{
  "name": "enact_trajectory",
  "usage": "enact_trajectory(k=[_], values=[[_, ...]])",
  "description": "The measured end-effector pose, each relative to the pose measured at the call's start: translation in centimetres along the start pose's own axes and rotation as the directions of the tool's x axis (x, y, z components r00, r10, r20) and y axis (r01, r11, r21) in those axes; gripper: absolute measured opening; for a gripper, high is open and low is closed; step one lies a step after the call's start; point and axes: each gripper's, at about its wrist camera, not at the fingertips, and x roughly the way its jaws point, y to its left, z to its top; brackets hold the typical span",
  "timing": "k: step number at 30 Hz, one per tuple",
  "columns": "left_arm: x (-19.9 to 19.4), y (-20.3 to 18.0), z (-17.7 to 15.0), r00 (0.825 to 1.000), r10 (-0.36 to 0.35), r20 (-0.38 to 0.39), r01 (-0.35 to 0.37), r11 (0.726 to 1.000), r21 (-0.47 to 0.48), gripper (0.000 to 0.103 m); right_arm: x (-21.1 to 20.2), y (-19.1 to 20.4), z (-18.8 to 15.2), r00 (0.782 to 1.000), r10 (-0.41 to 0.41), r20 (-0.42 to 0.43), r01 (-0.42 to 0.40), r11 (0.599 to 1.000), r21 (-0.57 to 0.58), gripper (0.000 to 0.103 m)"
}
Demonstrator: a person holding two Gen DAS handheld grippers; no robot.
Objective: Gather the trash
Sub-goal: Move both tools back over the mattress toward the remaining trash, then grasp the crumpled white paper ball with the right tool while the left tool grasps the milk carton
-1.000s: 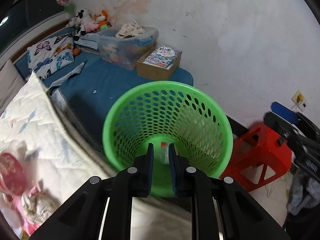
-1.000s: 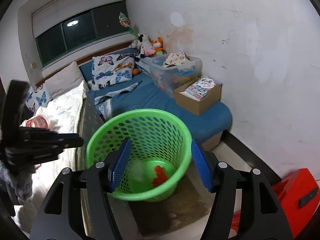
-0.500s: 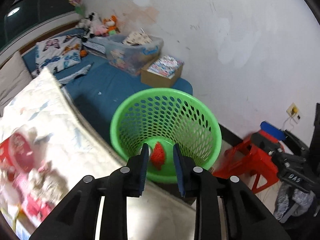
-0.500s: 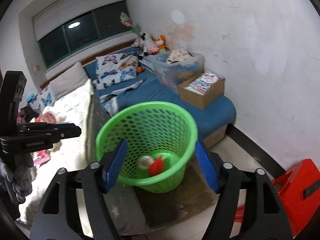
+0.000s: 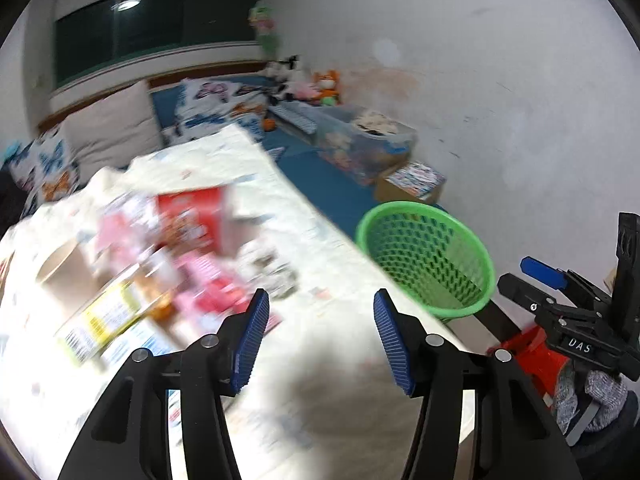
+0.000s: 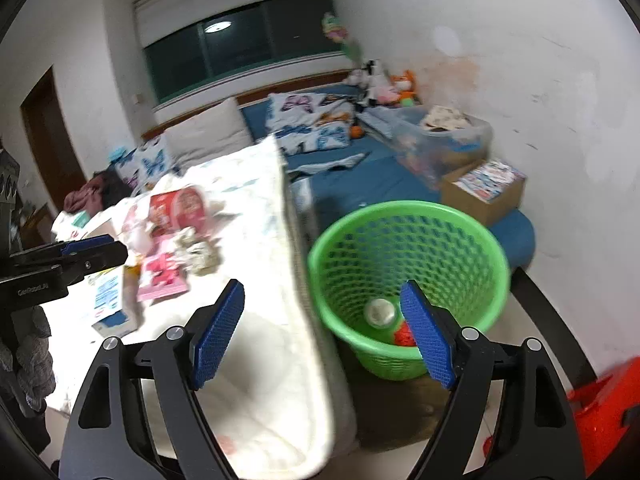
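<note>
Left gripper (image 5: 320,328) is tilting down over the white quilt (image 5: 332,384), jaws apart and opening, nothing between them. Right gripper (image 6: 322,328) is angling down by the bed edge, jaws wide and opening, empty. Trash pile (image 5: 160,264) is lying on the quilt, blurred, labels unreadable. Green basket (image 6: 408,216) is sitting on the floor beside the bed, holding a red scrap (image 6: 404,336). "DAS" is showing on the right gripper's body.

A home bedroom. A bed (image 6: 372,184) with a blue sheet stands against a stained white wall (image 6: 500,40), below a dark window (image 6: 248,40). Butterfly pillows (image 6: 312,120) and soft toys (image 6: 384,84) lie at its head; a storage bin (image 6: 444,136) and a box (image 6: 488,188) sit on it. A green basket (image 6: 408,220) stands on the floor.
</note>
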Motion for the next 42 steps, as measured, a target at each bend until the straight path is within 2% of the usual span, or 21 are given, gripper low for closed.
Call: enact_trajectory(k=[6, 9, 15, 29, 37, 42], values=[[-2.3, 4.9, -2.4, 0.997, 0.078, -0.001, -0.078, 0.990, -0.120, 0.054, 1.4, 4.5, 0.5, 0.998, 0.063, -0.023, -0.064, 0.996, -0.065, 0.081], [-3.2, 6.9, -3.5, 0.990, 0.141, 0.009, -0.137, 0.977, -0.163, 0.054, 2.1, 6.5, 0.6, 0.995, 0.090, -0.042, -0.094, 0.990, -0.103, 0.081], [-4.2, 9.8, -5.5, 0.985, 0.175, -0.005, -0.170, 0.950, -0.263, 0.057, 4.8, 9.3, 1.0, 0.984, 0.148, -0.099, -0.160, 0.979, -0.129, 0.081], [-3.9, 13.0, -8.3, 0.978, 0.203, -0.055, -0.210, 0.910, -0.357, 0.057, 13.0, 11.8, 3.1, 0.950, 0.231, -0.212, -0.250, 0.965, -0.072, 0.080], [-3.0, 13.6, -8.2, 0.977, 0.199, -0.080, -0.214, 0.898, -0.384, 0.059, 16.9, 13.2, 3.7, 0.941, 0.222, -0.256, -0.251, 0.964, -0.088, 0.077], [-2.1, 13.9, -8.0, 0.977, 0.188, -0.104, -0.214, 0.889, -0.405, 0.062, 19.5, 12.9, 3.8, 0.932, 0.217, -0.290, -0.240, 0.970, -0.045, 0.073]])
